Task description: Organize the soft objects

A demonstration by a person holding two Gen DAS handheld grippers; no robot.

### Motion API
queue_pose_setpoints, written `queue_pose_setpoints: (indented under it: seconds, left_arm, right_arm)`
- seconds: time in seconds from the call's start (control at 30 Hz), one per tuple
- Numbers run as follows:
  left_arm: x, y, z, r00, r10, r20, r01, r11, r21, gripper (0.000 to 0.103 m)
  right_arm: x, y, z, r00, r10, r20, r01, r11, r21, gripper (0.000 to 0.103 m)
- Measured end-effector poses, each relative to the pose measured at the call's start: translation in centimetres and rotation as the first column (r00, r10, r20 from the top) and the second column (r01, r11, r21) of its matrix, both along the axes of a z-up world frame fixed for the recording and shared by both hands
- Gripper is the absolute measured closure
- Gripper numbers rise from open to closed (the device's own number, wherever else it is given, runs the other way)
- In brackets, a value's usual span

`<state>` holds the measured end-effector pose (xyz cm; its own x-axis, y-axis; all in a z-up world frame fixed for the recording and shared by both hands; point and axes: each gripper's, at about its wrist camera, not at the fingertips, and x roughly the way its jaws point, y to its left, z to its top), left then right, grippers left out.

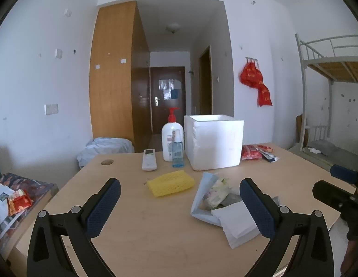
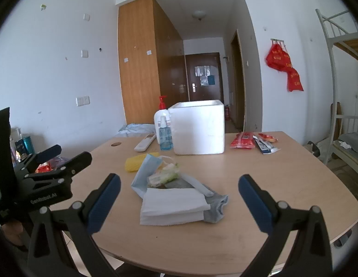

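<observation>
left hand-held gripper [image 1: 180,207] is hovering over the near part of the tabletop [image 1: 144,230], jaws spread wide, grasping nothing. right hand-held gripper [image 2: 179,202] is hovering above the near edge, jaws likewise spread and grasping nothing; it is sitting just right of the left one.

soft pile is lying near the middle of the tabletop, toward the near edge: folded white tissue [image 2: 174,207] is resting on a grey cloth [image 2: 217,207], with a blue mask [image 2: 146,169] propped against a crumpled wrapper [image 2: 165,175] just behind. a yellow sponge [image 1: 170,183] is lying to the left of the pile, apart from it.

white foam box [image 1: 214,142] is standing open-topped toward the far edge. just left of it a pump bottle [image 1: 170,138] is standing with a small blue spray bottle [image 1: 177,150] in front, then a remote [image 1: 149,159]. red packets [image 1: 258,152] are lying at the far right corner.
</observation>
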<state>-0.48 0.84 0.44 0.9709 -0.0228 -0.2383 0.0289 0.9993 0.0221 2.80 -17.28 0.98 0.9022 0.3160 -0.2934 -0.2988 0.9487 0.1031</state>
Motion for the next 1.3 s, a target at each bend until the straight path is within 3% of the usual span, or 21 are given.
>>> queue_pose_setpoints:
  seconds: [1.3]
  left_arm:
    - [-0.14, -0.47, -0.15, 1.000, -0.013, -0.004, 0.013, 1.000, 0.026, 0.000]
  right_arm:
    - [-0.30, 0.25, 0.72, 0.999, -0.014, 0.032, 0.014, 1.000, -0.009, 0.000]
